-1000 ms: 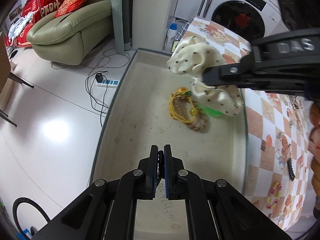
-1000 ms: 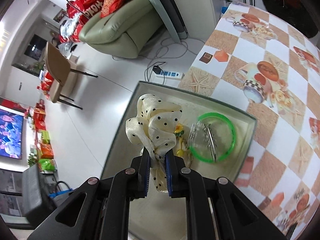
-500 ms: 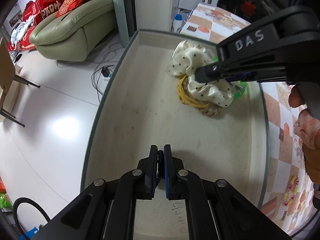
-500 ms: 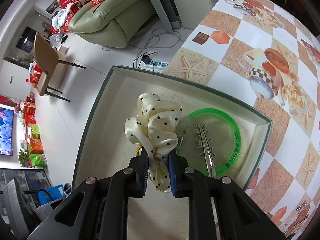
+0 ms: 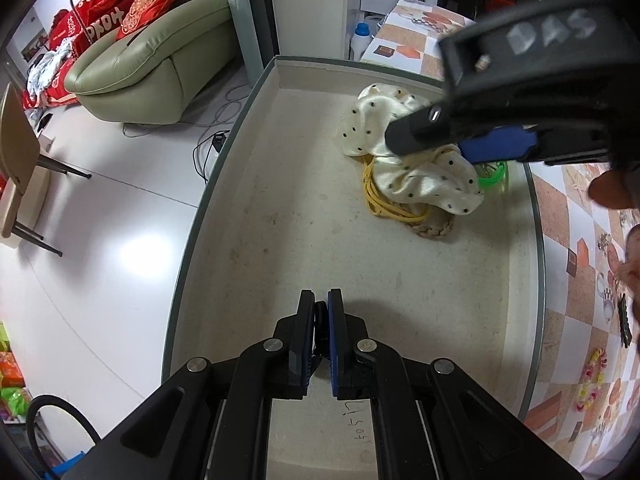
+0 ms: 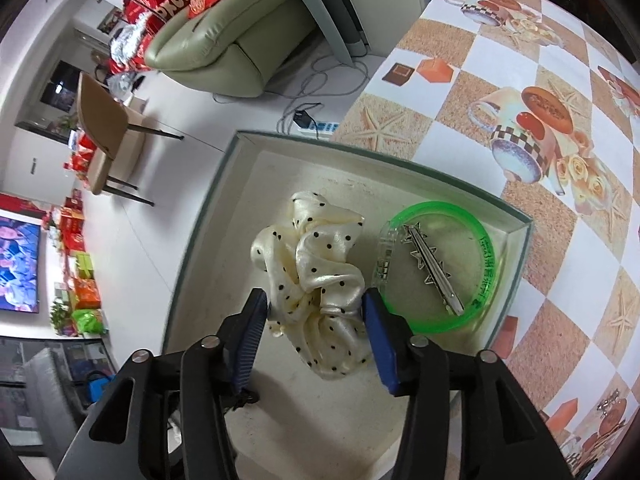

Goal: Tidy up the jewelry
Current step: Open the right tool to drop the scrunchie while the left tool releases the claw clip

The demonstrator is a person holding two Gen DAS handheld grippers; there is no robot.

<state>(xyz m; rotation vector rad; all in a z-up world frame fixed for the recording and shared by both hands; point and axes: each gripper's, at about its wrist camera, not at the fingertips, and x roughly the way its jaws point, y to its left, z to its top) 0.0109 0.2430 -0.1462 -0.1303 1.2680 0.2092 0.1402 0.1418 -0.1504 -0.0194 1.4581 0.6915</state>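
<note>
Cream satin with black dots, the scrunchie (image 6: 310,276) lay on the floor of the tray (image 6: 208,216), partly on top of yellow cords (image 5: 378,204) and a braided band (image 5: 434,230). Just beside it lay a green bangle (image 6: 478,232) with a silver hair clip (image 6: 430,262) inside its ring. The tray sat at the edge of a table covered by a checked cloth (image 6: 460,152).

The right gripper (image 6: 314,312) pointed steeply down at the scrunchie, and its jaws were opening; the fabric sat between the blue pads (image 6: 378,332), which no longer squeezed it. The left gripper (image 5: 320,320) hovered over the near, bare part of the tray, well apart from the pile, with its jaws closed; something small and dark seemed caught between them, too small to name.

The step in hand appeared to be letting the scrunchie go. To do it well, the jaws probably needed to spread fully clear of the folds before lifting, since satin can snag on the ribbed pads and ride up. A straight lift would likely spare the bangle and clip a nudge.
</note>
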